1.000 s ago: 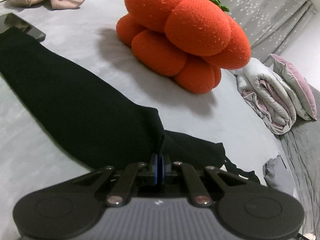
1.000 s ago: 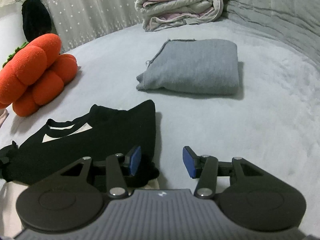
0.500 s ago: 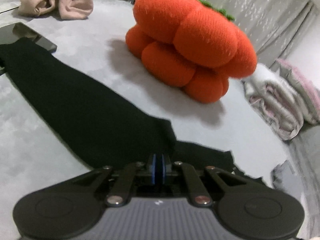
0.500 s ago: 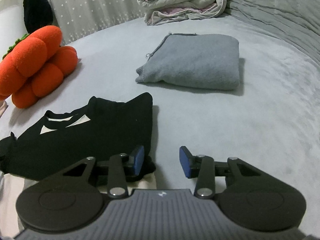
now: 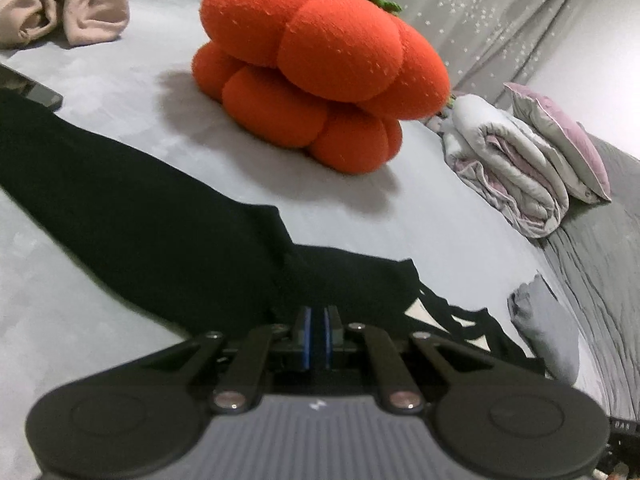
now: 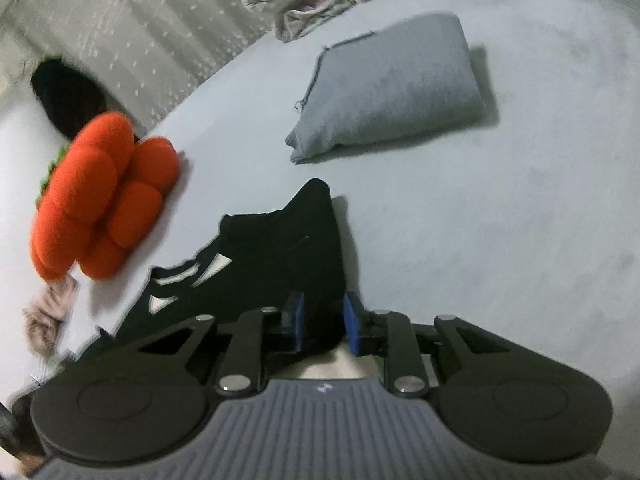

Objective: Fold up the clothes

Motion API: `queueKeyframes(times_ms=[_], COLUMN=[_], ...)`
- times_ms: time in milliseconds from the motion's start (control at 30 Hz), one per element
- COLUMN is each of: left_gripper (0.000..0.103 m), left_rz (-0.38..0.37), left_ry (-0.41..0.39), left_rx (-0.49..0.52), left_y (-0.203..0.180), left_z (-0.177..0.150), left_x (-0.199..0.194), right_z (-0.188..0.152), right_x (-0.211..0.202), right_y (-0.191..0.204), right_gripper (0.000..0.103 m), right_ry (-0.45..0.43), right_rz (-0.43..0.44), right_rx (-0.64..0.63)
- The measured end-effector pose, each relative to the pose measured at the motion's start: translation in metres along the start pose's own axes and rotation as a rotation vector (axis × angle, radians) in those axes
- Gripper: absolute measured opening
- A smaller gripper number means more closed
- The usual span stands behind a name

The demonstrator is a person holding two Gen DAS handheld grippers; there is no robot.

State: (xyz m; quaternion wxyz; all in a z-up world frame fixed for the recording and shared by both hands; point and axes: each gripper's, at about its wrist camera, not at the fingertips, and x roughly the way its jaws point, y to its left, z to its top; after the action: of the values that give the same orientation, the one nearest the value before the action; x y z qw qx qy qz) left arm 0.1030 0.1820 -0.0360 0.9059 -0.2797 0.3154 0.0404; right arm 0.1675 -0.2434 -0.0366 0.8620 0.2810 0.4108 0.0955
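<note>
Two tools work one black garment, which lies flat on the bed in front of the orange plush pumpkin. Left tool is pinched tight on its fabric; right tool is closing, fabric between its pads.

The right gripper is closing around the black garment's edge on the grey bedsheet.

Black garment, orange plush, grey bedsheet
</note>
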Motion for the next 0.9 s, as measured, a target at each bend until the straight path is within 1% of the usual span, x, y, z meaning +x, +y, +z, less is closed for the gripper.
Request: queueKeyframes(times_ms=[67, 100, 167, 233, 300, 433, 633, 833, 867, 900], left_gripper=[0.005, 0.005, 0.005, 0.005, 0.007, 0.007, 0.008, 0.008, 0.008, 0.008], left_rz=[-0.006, -0.009, -0.004, 0.010, 0.023, 0.041, 0.052, 0.036, 0.032, 0.027], left_ry=[0.020, 0.031, 0.049, 0.071, 0.087, 0.108, 0.117, 0.123, 0.125, 0.127], left_rx=[0.009, 0.013, 0.023, 0.030, 0.029, 0.024, 0.023, 0.010, 0.004, -0.001], left_y=[-0.002, -0.003, -0.005, -0.006, -0.004, -0.003, -0.002, 0.001, 0.002, 0.003], left_z=[-0.003, -0.005, -0.008, -0.011, -0.013, -0.014, -0.015, -0.014, -0.014, -0.014], left_x=[0.004, 0.006, 0.011, 0.016, 0.020, 0.022, 0.016, 0.006, 0.005, 0.005], right_z=[0.001, 0.001, 0.000, -0.001, 0.000, -0.007, -0.007, -0.006, -0.006, -0.005], right_x=[0.002, 0.004, 0.008, 0.007, 0.004, 0.012, 0.005, -0.004, -0.006, -0.008], right_y=[-0.003, -0.005, -0.009, -0.010, -0.005, -0.012, -0.014, -0.016, -0.015, -0.015], right_gripper=[0.021, 0.018, 0.013, 0.013, 0.013, 0.013, 0.012, 0.013, 0.014, 0.018], right_ry=[0.008, 0.013, 0.022, 0.015, 0.011, 0.075, 0.104, 0.096, 0.087, 0.077], right_rz=[0.006, 0.005, -0.018, -0.043, -0.064, -0.103, -0.116, -0.102, -0.094, -0.085], right_rx=[0.038, 0.056, 0.083, 0.094, 0.053, 0.027, 0.014, 0.041, 0.046, 0.052])
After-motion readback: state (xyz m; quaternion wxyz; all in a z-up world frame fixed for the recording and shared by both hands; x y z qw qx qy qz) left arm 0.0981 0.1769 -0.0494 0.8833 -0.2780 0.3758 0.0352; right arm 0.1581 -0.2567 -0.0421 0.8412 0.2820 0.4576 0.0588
